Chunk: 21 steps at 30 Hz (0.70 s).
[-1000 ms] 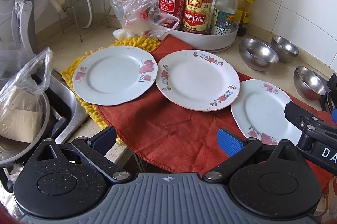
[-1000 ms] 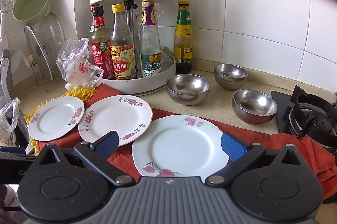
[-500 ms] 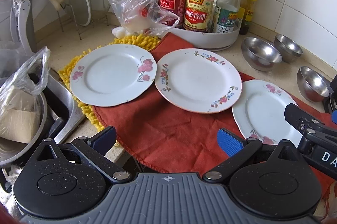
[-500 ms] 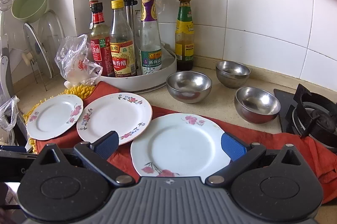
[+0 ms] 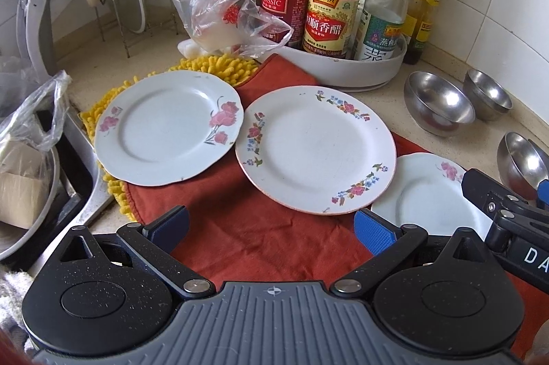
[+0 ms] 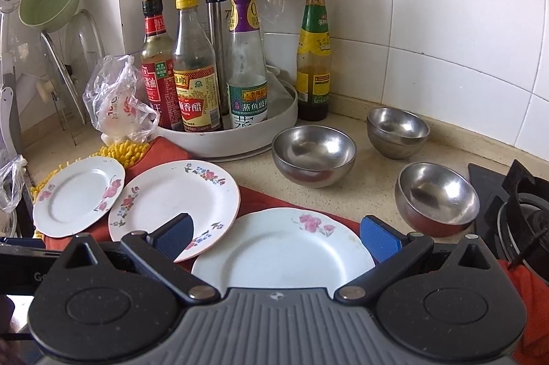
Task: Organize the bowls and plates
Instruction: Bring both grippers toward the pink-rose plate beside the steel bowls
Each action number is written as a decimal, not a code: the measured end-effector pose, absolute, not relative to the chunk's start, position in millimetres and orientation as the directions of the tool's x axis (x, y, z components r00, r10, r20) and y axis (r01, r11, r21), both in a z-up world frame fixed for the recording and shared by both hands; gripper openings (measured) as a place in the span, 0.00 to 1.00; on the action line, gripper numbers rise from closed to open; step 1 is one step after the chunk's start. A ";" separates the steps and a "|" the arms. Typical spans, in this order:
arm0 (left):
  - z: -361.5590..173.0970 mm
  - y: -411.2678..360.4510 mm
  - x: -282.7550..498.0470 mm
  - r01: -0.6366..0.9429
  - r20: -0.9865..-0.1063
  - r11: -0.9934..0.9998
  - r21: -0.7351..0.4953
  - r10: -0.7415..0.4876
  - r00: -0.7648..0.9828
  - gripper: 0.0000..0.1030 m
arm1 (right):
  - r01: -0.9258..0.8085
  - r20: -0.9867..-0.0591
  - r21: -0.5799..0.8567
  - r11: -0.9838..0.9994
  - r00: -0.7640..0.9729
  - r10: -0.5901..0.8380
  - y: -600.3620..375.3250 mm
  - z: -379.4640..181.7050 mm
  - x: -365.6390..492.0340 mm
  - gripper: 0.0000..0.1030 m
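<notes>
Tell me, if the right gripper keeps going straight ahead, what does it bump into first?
Probably the pink-flowered plate: it lies right between the open right gripper's blue fingers, just ahead and slightly below. If the gripper passed above it, a steel bowl looks next, though depth is hard to judge.

Left gripper (image 5: 271, 226): black arms, blue ribbed pads, silver pivot screws, grey ridged base noted at 6 o'clock.
</notes>
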State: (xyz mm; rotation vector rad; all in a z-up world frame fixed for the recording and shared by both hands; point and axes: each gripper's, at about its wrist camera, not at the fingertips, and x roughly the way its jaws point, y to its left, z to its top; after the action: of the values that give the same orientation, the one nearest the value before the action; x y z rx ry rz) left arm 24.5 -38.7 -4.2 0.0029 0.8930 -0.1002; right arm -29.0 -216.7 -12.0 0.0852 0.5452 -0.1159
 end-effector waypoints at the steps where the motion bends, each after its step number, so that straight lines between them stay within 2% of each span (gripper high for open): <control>1: -5.1 -40.3 26.6 0.082 -0.780 0.996 -0.040 -0.082 0.620 1.00 | 0.126 -0.524 0.053 0.991 0.848 -0.080 -218.9 -12.7 -25.8 1.00; 21: -32.8 -43.0 49.1 0.058 -0.802 0.997 -0.054 -0.077 0.592 0.98 | -0.093 -0.562 0.059 0.994 0.820 0.110 -234.5 -27.9 34.2 1.00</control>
State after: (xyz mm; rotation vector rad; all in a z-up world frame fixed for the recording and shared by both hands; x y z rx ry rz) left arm 49.1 -43.0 -32.8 -0.0226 0.9343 -0.0787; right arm 34.2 -234.5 -27.9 0.0296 0.6001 0.1084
